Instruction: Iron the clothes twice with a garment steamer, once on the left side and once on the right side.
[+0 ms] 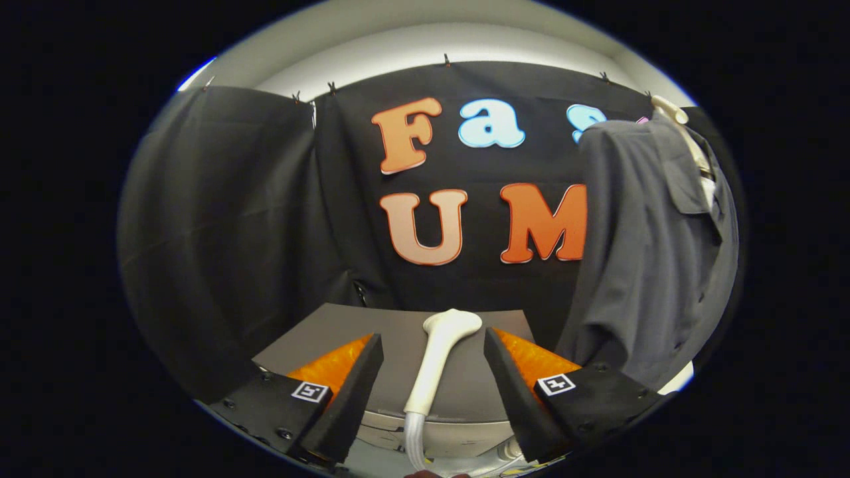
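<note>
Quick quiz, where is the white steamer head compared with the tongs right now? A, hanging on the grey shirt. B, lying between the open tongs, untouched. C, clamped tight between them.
B: the steamer head lies on the grey surface between the open tongs, with gaps either side.

A grey desk [398, 335] lies in front of me, its flat top matte and dull, with a paler rounded edge along its near side. Behind it black cloth [219, 219] hangs as the wall, falling in loose folds and creases. Small clips [331, 86] pinch the cloth along its upper edge, spaced apart from one another. Above the cloth a pale, lit ceiling [425, 40] curves over the booth. A white hanger [671, 109] pokes up near the cloth's top.
</note>
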